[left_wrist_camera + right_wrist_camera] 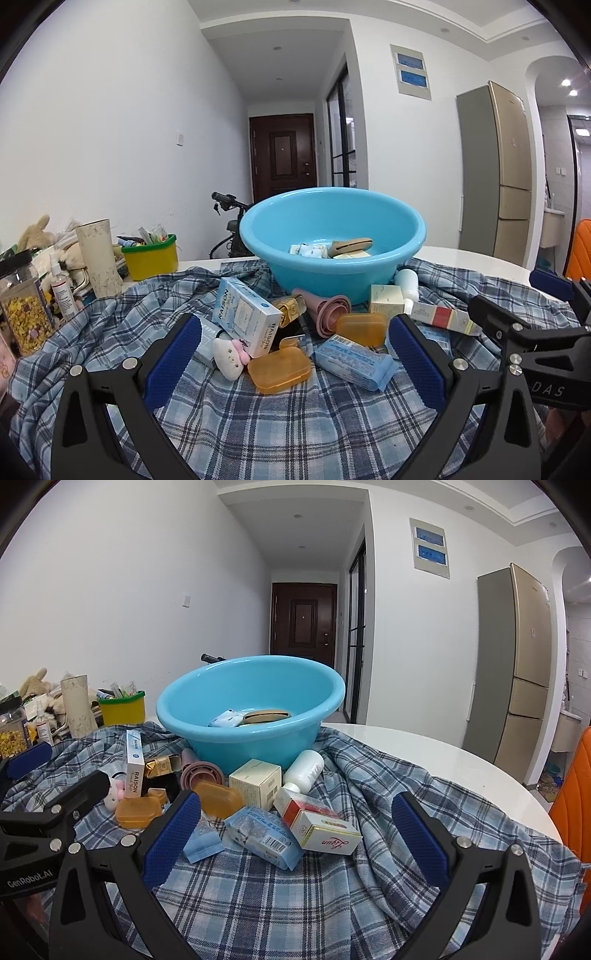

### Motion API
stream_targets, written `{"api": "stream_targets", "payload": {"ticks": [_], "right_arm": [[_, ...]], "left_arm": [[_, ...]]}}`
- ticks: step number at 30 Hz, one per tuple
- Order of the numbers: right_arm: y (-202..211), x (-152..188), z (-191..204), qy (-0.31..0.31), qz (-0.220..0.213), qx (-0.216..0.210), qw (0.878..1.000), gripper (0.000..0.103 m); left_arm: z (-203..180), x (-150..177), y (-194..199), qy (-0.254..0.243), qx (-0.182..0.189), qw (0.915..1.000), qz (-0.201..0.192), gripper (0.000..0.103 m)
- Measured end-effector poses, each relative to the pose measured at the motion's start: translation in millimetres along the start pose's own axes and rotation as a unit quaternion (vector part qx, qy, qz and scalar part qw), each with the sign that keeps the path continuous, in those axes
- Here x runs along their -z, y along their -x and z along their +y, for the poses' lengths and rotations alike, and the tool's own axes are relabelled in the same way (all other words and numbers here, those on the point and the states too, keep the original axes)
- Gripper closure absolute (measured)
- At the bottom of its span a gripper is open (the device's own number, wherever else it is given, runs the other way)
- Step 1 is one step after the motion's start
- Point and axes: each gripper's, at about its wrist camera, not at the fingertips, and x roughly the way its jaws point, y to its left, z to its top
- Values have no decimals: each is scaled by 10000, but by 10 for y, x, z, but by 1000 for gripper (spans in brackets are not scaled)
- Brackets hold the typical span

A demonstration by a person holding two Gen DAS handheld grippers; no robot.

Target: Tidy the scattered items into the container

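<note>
A blue basin (369, 273) (258, 742) stands on a plaid cloth and holds a tan case and small packets. In front of it lie scattered items: a RAISON box (245, 317) (133, 762), orange soap cases (279, 371) (138, 812), a plush toy (231, 356), a blue tissue pack (354, 362) (262, 836), a pink cup (328, 314), a cream box (255, 781), a white bottle (304, 770) and a red-and-white box (325, 832). My left gripper (295, 362) is open, short of the soap case. My right gripper (295, 834) is open, near the red-and-white box.
A yellow tub (149, 256), a tall cream tumbler (98, 258), a spray bottle (62, 290) and a jar of snacks (24, 314) stand at the left. The white table edge (480, 775) curves off right, with an orange chair (576, 797) beyond it.
</note>
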Motion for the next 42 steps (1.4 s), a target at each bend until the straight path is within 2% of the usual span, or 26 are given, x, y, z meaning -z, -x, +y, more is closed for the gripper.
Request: {"api": "stream_targets", "payload": {"ticks": [4, 8, 13, 16, 20, 33, 36, 42], "right_arm": [[25, -126, -6, 136, 12, 51, 9999, 0], [22, -267, -20, 134, 152, -69, 9998, 0], [15, -482, -67, 89, 329, -112, 9994, 0], [-66, -615, -143, -113, 679, -301, 9972, 0], [-187, -765, -241, -348, 1019, -677, 9919, 0], [-395, -1331, -240, 8, 1321, -503, 9900, 0], [-464, -1442, -243, 23, 1466, -595, 9874, 0], [-595, -1599, -251, 47, 1705, -768, 9824, 0]], "left_arm": [[47, -101, -9, 191, 59, 9997, 148, 0], [143, -230, -76, 489, 126, 9972, 547, 0], [195, -415, -152, 461, 65, 9946, 933, 0], [221, -548, -195, 508, 221, 9919, 1144, 0], [272, -724, -301, 779, 631, 9842, 1456, 0], [252, -1318, -547, 296, 326, 9848, 1679, 0], [274, -1418, -631, 240, 234, 9833, 1790, 0], [298, -1579, -667, 82, 144, 9842, 1763, 0]]}}
